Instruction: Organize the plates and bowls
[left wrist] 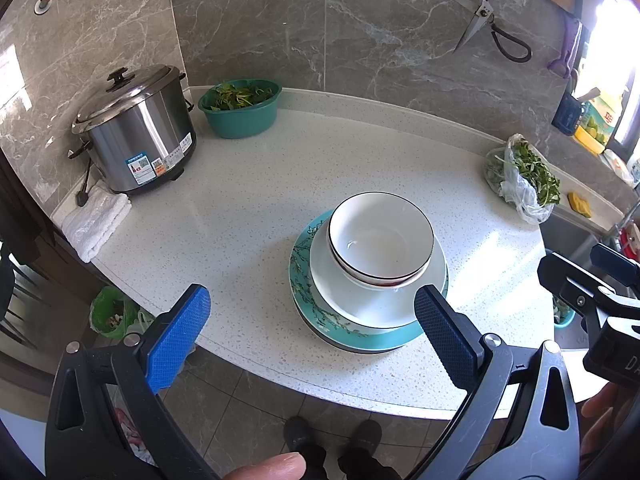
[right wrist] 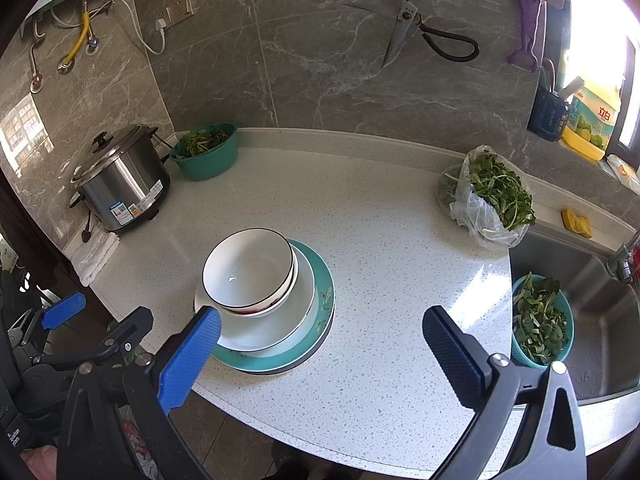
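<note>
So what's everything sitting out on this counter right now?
bowls: two nested, white with dark rims, atop the stack
white plate: one, under the bowls
teal plate: one, patterned, stack's base, counter front
rice cooker: one, steel, back left
towel: one, white, beside cooker
teal basin: one, holding greens, by wall
bag of greens: one, clear plastic, right
basket of greens: one, teal, in sink
sponge: one, yellow, sink ledge
scissors: one pair, hanging on wall
left gripper: blue jaws open
right gripper: blue jaws open

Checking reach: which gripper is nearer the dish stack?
Left, narrowly. The left gripper faces the dish stack, one finger overlapping its near rim. The right gripper sits just right of it, aimed at bare counter. Both open.
</note>
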Available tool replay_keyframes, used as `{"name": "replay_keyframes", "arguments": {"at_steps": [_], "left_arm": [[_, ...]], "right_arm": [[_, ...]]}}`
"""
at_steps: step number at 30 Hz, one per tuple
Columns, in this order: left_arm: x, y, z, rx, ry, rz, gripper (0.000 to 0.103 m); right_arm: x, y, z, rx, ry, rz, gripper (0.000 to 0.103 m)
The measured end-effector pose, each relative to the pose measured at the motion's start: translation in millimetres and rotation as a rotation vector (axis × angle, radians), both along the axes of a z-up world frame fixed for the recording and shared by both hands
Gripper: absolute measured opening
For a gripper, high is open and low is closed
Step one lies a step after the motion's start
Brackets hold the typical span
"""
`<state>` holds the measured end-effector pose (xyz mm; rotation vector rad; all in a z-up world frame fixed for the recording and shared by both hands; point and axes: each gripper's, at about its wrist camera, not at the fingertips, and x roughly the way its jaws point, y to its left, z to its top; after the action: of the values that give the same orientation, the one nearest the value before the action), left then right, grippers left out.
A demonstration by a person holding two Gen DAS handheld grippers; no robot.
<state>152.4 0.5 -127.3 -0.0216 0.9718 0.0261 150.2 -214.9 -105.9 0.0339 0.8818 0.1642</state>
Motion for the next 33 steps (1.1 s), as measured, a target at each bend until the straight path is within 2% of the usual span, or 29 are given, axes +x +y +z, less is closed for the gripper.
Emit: {"name": "replay_keyframes", "arguments": {"at_steps": [33], "left_arm": [[0.9,-3.5,-3.8,-0.004,0.007,0.011,0.103]], "right_arm": [[2.4,1.0,-3.8,-0.001,0.010,0.010,0.103]]}}
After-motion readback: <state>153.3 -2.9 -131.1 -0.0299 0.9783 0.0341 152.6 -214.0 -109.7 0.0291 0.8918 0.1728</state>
